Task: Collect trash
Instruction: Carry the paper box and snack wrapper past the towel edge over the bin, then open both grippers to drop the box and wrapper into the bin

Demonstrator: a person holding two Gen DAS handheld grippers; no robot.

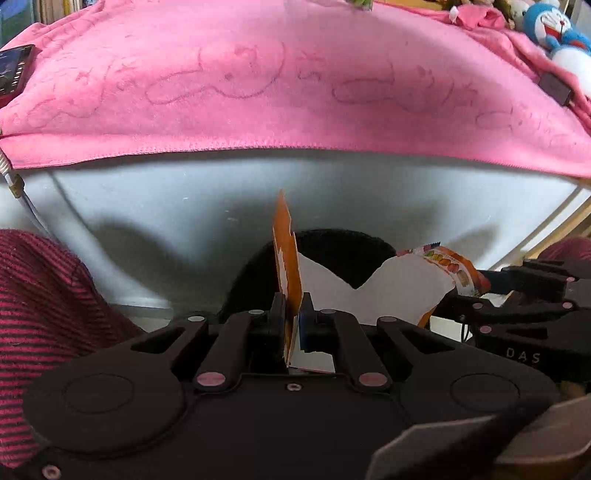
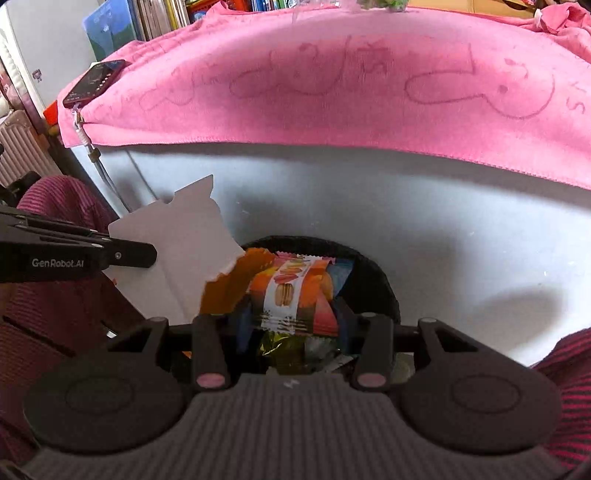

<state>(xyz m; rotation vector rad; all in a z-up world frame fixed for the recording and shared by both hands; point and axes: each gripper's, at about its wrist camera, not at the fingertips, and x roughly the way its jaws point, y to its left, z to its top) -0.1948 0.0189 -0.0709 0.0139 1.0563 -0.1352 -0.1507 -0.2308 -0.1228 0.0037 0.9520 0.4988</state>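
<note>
My left gripper is shut on a torn piece of cardboard packaging, orange outside and white inside, held on edge. In the right wrist view that cardboard sticks out from the left gripper at the left. My right gripper is shut on a macaron snack packet with an orange and pink print. Both hover over a round black bin, also seen as a bin behind the cardboard. Crumpled wrappers lie inside it. The right gripper enters the left wrist view from the right.
A white cabinet front stands behind the bin, draped with a pink towel. A dark phone lies on the towel's left end, and a blue plush toy sits at its right. Striped red sleeves flank both sides.
</note>
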